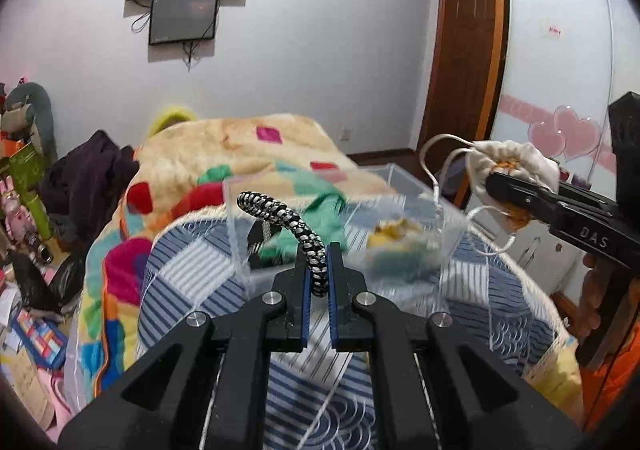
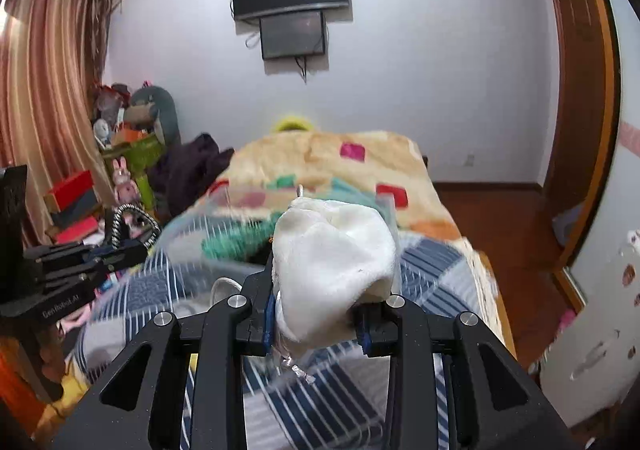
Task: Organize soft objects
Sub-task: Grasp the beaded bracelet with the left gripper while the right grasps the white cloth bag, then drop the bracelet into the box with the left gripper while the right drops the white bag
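Above the bed (image 1: 208, 274), near the clear box (image 1: 404, 186): left gripper (image 1: 318, 270) pinching a braided cord (image 1: 280, 212), arching stiffly, light, gripped at one end. Right gripper (image 2: 316, 314) clamped on a white pouch (image 2: 336, 254), held aloft at right. Soft, light, likely compressible; best taken by the body, not the loose drawstrings (image 1: 436, 166).

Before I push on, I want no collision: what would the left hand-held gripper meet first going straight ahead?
Probably the clear plastic box on the bed; depth is unclear. The left hand-held gripper holds a braided cord.
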